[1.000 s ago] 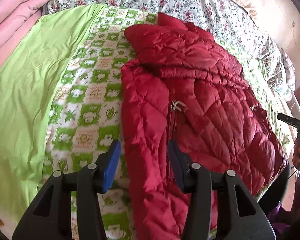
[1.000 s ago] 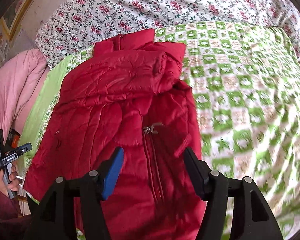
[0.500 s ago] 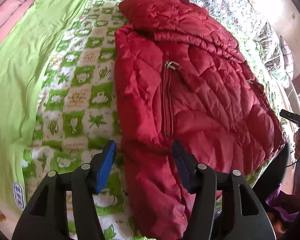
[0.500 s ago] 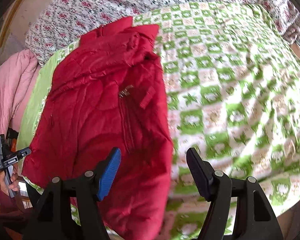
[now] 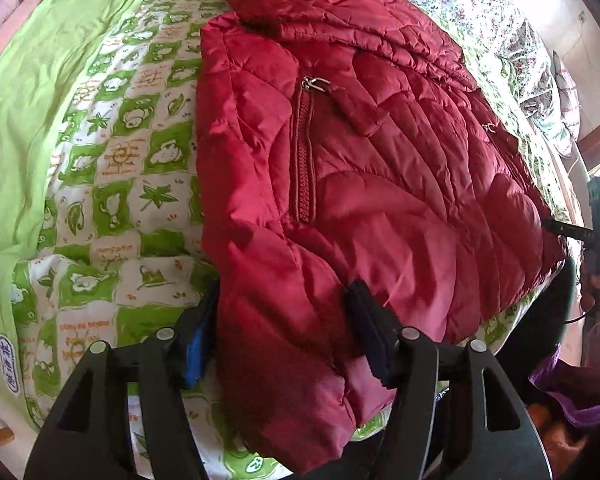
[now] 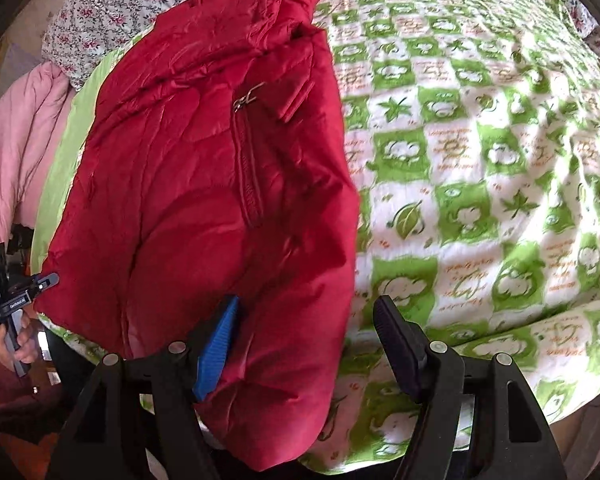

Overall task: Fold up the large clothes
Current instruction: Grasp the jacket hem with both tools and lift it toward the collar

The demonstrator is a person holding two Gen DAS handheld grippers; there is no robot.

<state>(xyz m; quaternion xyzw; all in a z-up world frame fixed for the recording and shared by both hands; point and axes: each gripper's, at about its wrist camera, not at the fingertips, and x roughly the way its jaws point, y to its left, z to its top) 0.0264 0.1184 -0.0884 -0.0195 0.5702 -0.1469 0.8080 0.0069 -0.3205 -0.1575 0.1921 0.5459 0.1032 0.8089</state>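
Note:
A red quilted jacket (image 5: 380, 168) lies on the bed, partly folded, with a zipped pocket (image 5: 304, 148) facing up; it also shows in the right wrist view (image 6: 204, 200). My left gripper (image 5: 280, 332) is open, its jaws standing on either side of the jacket's near hem corner. My right gripper (image 6: 304, 344) is open, its jaws straddling the hem at the jacket's other near corner. Neither has closed on the fabric. Each gripper shows at the edge of the other's view: the right gripper (image 5: 596, 220) and the left gripper (image 6: 12, 296).
The bed carries a green and white checked quilt (image 6: 480, 160), a plain light green sheet (image 5: 28, 92), a floral cover (image 5: 500, 28) at the head and a pink duvet (image 6: 12, 152). The bed's near edge is just below both grippers.
Both grippers have drawn back toward the near bed edge and down to the jacket's hem. The left gripper's jaws now stand on either side of the hem corner. Both stay open.

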